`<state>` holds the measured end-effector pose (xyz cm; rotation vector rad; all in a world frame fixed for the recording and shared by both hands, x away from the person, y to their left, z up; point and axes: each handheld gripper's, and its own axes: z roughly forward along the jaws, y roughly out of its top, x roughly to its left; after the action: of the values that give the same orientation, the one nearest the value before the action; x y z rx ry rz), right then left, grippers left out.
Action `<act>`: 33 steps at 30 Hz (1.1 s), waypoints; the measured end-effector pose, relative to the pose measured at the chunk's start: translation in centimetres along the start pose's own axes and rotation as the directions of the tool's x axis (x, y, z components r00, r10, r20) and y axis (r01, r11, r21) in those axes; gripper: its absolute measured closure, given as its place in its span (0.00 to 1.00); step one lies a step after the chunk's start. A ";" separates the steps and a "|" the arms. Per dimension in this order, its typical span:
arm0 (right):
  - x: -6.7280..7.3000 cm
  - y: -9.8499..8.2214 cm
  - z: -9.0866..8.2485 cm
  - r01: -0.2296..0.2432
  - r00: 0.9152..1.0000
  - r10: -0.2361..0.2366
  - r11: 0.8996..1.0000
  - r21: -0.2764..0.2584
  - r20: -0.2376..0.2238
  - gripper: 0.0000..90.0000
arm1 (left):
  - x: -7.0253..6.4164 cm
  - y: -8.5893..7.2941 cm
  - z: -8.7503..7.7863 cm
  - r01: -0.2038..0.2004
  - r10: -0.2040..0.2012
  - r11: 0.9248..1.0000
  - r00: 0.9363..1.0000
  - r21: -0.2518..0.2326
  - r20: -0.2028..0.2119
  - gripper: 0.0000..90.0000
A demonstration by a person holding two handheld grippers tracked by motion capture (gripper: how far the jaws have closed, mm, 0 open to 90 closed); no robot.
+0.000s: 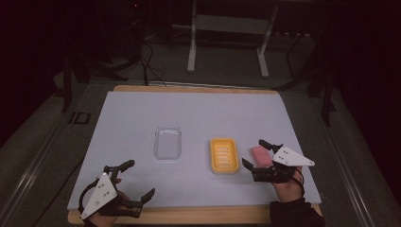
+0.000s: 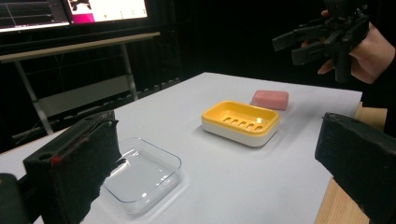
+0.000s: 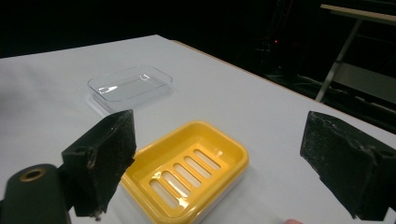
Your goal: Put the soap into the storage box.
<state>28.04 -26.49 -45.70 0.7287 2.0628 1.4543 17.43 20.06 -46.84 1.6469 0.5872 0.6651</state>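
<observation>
A: Right tool (image 1: 259,154)? 
B: Jaws spread wide, nothing between the pads. In the high view it hovers at the near right of the white-covered bench (image 1: 142,189), jaws around the near end of the pink rectangular soap bar (image 1: 260,154), no contact visible.

A: Soap position? 
B: Flat on the bench, just right of the yellow slotted plastic soap dish (image 1: 223,155), apart from it. In the left tool view, it's behind the dish.

A: What does the right tool view give? 
B: The dish sits between and just beyond the two black jaws, nearer the left one. The clear rectangular plastic tray (image 3: 130,85) lies farther off.

A: Left tool (image 1: 138,179)? 
B: Also wide, holding nothing, at the near left bench edge, well apart from the soap. The clear tray is just past its left jaw in its own view.
</observation>
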 end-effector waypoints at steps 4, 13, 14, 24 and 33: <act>-0.1 0.1 0.0 0.011 0.999 -0.012 1.000 0.015 0.051 0.12 | -0.1 0.0 0.1 -0.008 0.008 1.000 1.000 0.009 0.002 0.01; -0.5 0.3 -0.1 0.031 0.997 -0.035 0.998 0.054 0.070 0.12 | -0.2 -0.1 0.2 -0.022 0.022 0.999 1.000 0.028 0.006 0.01; -0.5 0.3 -0.1 0.027 0.997 -0.030 0.998 0.057 0.064 0.12 | -0.1 -0.1 0.2 -0.021 0.021 0.999 1.000 0.027 0.006 0.01; -0.5 -0.2 0.8 -0.192 0.980 0.200 0.933 0.305 0.006 0.12 | -0.2 -0.1 0.4 -0.031 0.031 0.998 0.999 0.055 0.010 0.01; -0.5 -0.4 1.2 -0.188 0.981 0.190 0.893 0.410 0.037 0.16 | -0.2 -0.2 0.4 -0.029 0.028 0.998 0.999 0.058 0.019 0.01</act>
<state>29.16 -26.13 -46.40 1.1199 2.3893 1.1172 17.56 19.61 -47.08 1.7171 0.5754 0.6587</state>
